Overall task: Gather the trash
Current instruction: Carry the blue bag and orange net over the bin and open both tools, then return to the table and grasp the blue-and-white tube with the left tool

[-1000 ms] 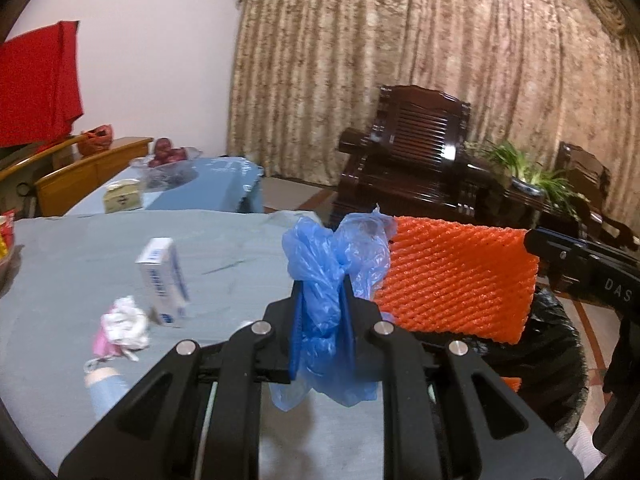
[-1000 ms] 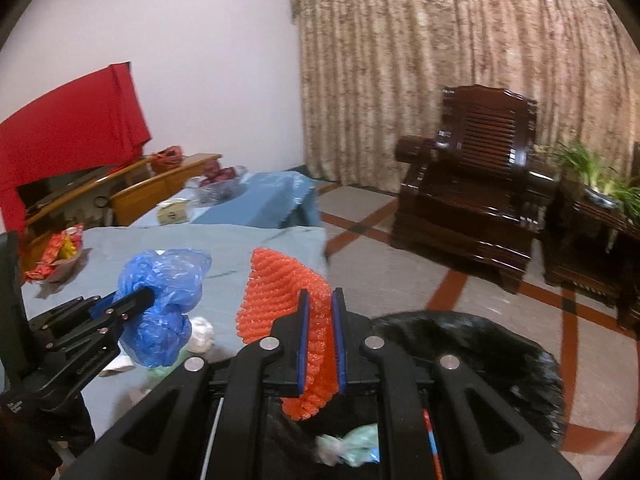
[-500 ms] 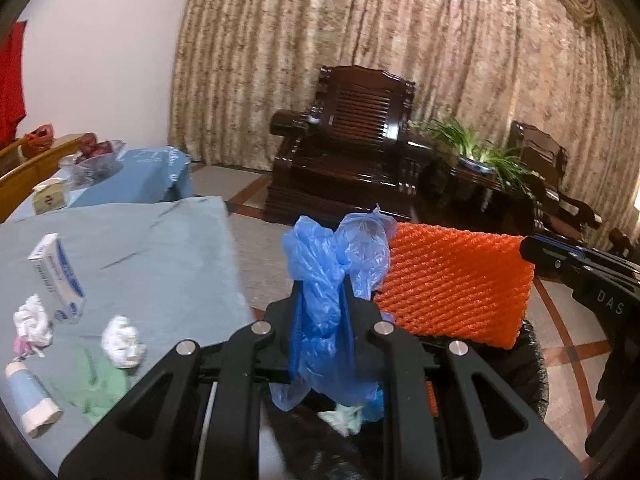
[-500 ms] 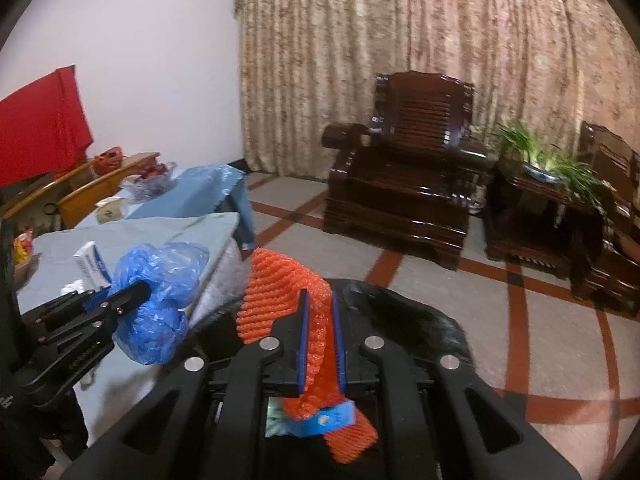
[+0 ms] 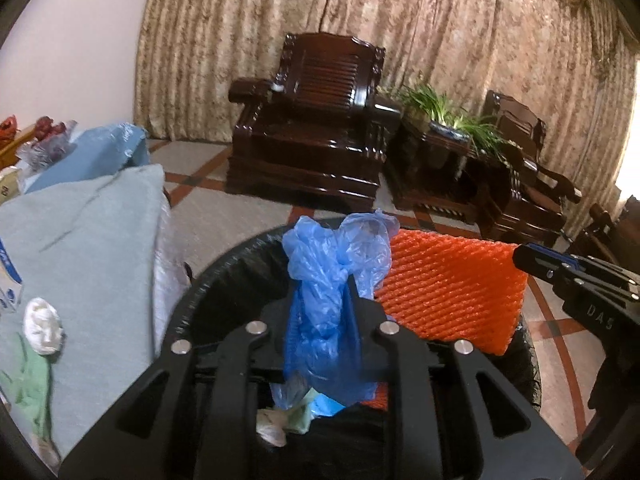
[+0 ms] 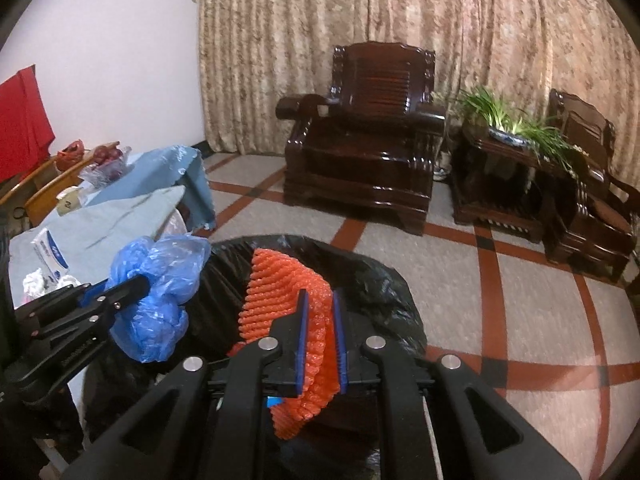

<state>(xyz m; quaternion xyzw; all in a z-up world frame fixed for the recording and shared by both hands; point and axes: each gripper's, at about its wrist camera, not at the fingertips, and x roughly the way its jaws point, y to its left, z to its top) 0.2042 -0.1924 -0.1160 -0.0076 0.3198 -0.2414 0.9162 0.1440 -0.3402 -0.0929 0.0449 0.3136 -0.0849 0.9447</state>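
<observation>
A round bin lined with a black bag (image 5: 224,276) stands below both grippers. My left gripper (image 5: 320,292) hangs over it with a crumpled blue plastic bag (image 5: 336,256) between its fingers; its jaws are opening, and the bag still hangs there. To its right my right gripper (image 5: 532,258) holds an orange foam net (image 5: 448,284) over the bin by one edge. In the right wrist view the orange foam net (image 6: 276,284) is pinched between the blue pads of the right gripper (image 6: 320,300), whose jaws are easing open. The left gripper (image 6: 140,282) and blue bag (image 6: 160,272) are at the left.
A table with a grey-blue cloth (image 5: 92,240) lies left of the bin, carrying a crumpled tissue (image 5: 42,326), a green wrapper (image 5: 28,380) and a small box (image 6: 50,252). Paper scraps (image 5: 280,424) lie in the bin. Dark wooden armchairs (image 5: 320,128) stand beyond on tiled floor.
Both grippers swung right and down, from above the table to above the black-lined bin, carrying the blue bag and the orange net. The right gripper's pads have parted slightly.
</observation>
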